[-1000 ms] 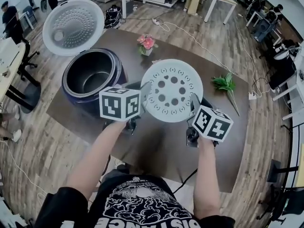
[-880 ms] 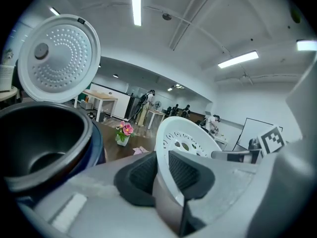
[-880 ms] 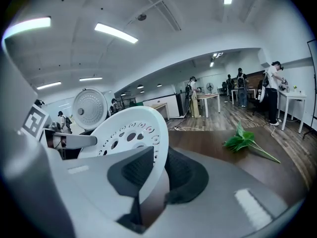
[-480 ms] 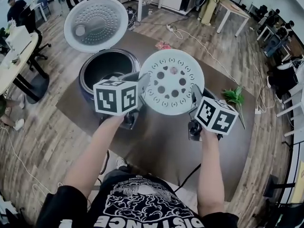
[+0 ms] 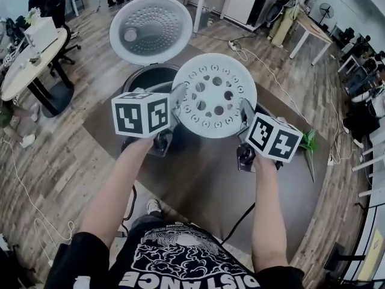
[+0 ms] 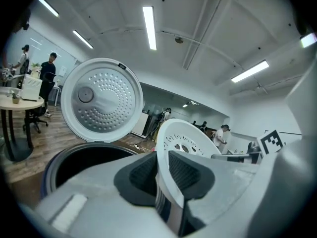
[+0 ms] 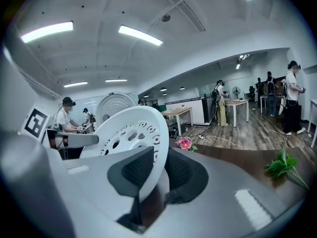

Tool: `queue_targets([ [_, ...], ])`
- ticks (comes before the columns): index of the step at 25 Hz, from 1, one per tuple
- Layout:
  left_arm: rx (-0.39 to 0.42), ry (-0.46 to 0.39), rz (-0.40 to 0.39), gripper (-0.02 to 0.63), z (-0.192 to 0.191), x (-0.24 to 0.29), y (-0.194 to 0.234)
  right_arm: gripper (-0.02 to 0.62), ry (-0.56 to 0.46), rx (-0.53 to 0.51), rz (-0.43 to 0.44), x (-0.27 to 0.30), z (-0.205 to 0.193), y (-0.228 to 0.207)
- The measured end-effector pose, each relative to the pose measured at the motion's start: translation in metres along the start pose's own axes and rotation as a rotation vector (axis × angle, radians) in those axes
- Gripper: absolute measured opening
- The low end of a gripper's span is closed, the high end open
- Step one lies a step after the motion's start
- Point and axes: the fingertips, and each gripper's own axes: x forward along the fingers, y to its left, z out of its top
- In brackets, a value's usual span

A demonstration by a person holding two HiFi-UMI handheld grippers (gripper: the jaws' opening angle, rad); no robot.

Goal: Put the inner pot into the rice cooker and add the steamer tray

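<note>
The white round steamer tray [image 5: 215, 95], pierced with several holes, hangs in the air between both grippers. My left gripper [image 5: 176, 104] is shut on its left rim, my right gripper [image 5: 243, 114] on its right rim. In the left gripper view the tray [image 6: 184, 138] rim runs between the dark pads; the right gripper view shows the tray [image 7: 131, 133] pinched the same way. The tray partly covers the rice cooker [image 5: 146, 77], whose dark pot opening [image 6: 84, 160] lies just below and beyond. Its white perforated lid [image 5: 150, 29] stands up open behind.
The cooker stands on a dark brown table [image 5: 198, 173] over a wood floor. A green leafy sprig [image 5: 308, 140] lies at the table's right edge, a pink flower [image 7: 185, 143] farther back. A round table [image 5: 30, 59] stands left, with people and desks beyond.
Both grippers have carried the tray up and to the left, from over the bare table to above the cooker's opening. The grips on both rims are unchanged.
</note>
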Motion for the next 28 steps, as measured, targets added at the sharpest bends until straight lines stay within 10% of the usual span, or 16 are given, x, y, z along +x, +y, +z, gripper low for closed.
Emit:
queue_targets([
  [13, -0.044, -0.068, 0.135, 0.080, 0.025, -0.060, 0.096, 0.069, 0.039, -0.027, 0.150, 0.067, 0.000, 0.102],
  [28, -0.073, -0.029, 0.212, 0.080, 0.010, -0.056, 0.124, 0.069, 0.105, -0.033, 0.190, 0.098, -0.016, 0.107],
])
